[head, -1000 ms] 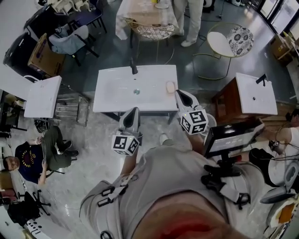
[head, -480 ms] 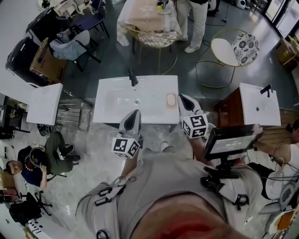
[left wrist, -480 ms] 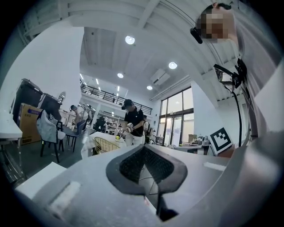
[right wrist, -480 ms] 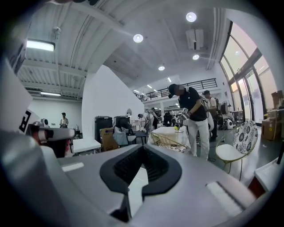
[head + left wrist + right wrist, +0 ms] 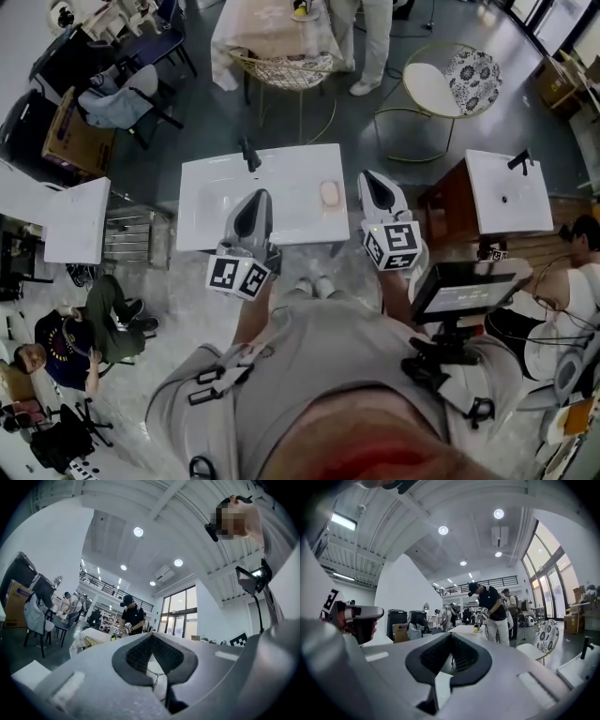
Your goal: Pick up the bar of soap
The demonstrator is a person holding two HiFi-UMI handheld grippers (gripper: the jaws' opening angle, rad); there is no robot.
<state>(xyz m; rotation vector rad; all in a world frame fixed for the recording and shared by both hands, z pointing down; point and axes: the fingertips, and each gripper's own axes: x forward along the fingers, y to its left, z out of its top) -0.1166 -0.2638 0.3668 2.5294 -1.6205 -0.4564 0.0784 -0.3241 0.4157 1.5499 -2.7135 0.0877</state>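
The pale pink bar of soap [image 5: 329, 192] lies on the right part of the white sink top [image 5: 206, 202], in the head view only. My left gripper [image 5: 251, 202] hangs over the sink's front edge, left of the soap, jaws shut and nothing in them. My right gripper [image 5: 373, 184] sits just past the sink's right edge, a short way right of the soap, also shut and holding nothing. Both gripper views look level across the room, over the left gripper [image 5: 153, 641] and the right gripper [image 5: 450, 641]; neither shows the soap.
A black faucet [image 5: 248, 154] stands at the sink's back edge. A second sink on a wooden cabinet [image 5: 511, 192] is at the right, a white top [image 5: 70, 220] at the left. A monitor [image 5: 464, 286] hangs near my right side. Chairs and standing people are beyond; one person sits on the floor [image 5: 80, 333].
Both grippers have risen and gone forward toward the sink. The left one now reaches over its front edge; the right one has drawn level with the soap at the sink's right side.
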